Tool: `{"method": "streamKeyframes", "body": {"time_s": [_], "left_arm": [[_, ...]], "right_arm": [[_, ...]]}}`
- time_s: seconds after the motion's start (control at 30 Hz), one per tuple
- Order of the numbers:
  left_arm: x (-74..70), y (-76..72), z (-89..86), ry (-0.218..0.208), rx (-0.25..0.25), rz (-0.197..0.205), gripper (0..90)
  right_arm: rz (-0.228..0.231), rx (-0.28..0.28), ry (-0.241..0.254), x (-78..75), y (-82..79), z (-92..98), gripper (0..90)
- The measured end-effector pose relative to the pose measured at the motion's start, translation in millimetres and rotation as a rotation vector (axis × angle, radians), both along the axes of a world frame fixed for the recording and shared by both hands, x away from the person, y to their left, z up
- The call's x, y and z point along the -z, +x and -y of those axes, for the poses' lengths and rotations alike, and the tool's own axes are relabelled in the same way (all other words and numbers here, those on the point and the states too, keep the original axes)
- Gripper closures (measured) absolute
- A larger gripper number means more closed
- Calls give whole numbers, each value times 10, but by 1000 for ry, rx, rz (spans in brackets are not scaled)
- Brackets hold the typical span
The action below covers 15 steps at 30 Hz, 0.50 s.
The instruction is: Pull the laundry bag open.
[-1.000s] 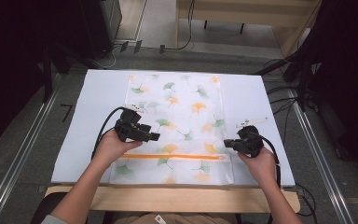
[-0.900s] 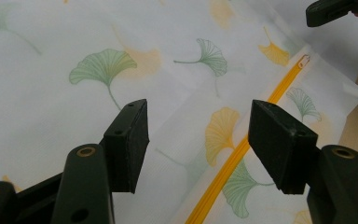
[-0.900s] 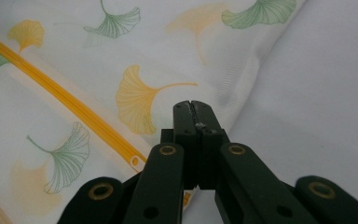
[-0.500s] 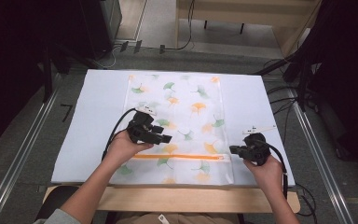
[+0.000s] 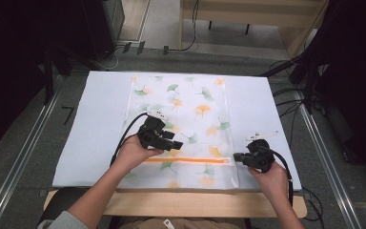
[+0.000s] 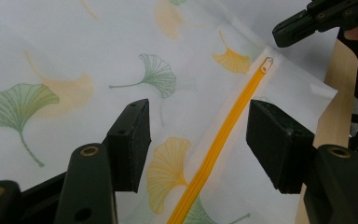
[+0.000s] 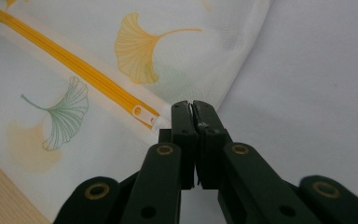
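In the high view a white bag printed with green and orange leaves lies flat on a pale sheet that covers the worktop, its orange zip running across near the six o'clock edge of the bag. The left gripper hovers over the bag just above the zip, toward its nine o'clock end, jaws pointing to three o'clock. The right gripper sits at the zip's three o'clock end, jaws pointing to nine o'clock. In the left gripper view the jaws of the left gripper stand wide apart with nothing pressed between them; the zip runs from six o'clock up toward one o'clock through the gap, and the right gripper shows at the one o'clock corner beside the zip's end. In the right gripper view the jaws of the right gripper are pressed together at the bag's edge, right by the zip's pull; whether they pinch the fabric I cannot tell.
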<state>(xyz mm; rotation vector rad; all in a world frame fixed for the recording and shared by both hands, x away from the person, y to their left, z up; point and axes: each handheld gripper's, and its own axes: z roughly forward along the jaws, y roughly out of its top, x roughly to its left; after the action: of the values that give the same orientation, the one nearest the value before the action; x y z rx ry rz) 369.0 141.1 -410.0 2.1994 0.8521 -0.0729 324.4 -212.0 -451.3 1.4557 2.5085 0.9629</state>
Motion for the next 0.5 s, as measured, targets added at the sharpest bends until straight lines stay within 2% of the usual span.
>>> {"method": "streamKeyframes", "body": {"time_s": [0.17,0.27,0.37,0.43,0.5], "left_arm": [[4,-24,89,-17,36,9,441],[8,-41,164,-27,59,8,459],[9,-57,224,-34,76,12,516],[12,-61,253,-41,84,0,549],[15,-67,278,-52,82,4,576]], "right_arm": [[-16,-19,-34,46,-31,20,844],[-12,-24,-20,61,-48,53,768],[-20,-37,1,84,-57,64,708],[-34,-53,-2,106,-64,49,667],[-13,-73,-15,119,-79,24,651]]}}
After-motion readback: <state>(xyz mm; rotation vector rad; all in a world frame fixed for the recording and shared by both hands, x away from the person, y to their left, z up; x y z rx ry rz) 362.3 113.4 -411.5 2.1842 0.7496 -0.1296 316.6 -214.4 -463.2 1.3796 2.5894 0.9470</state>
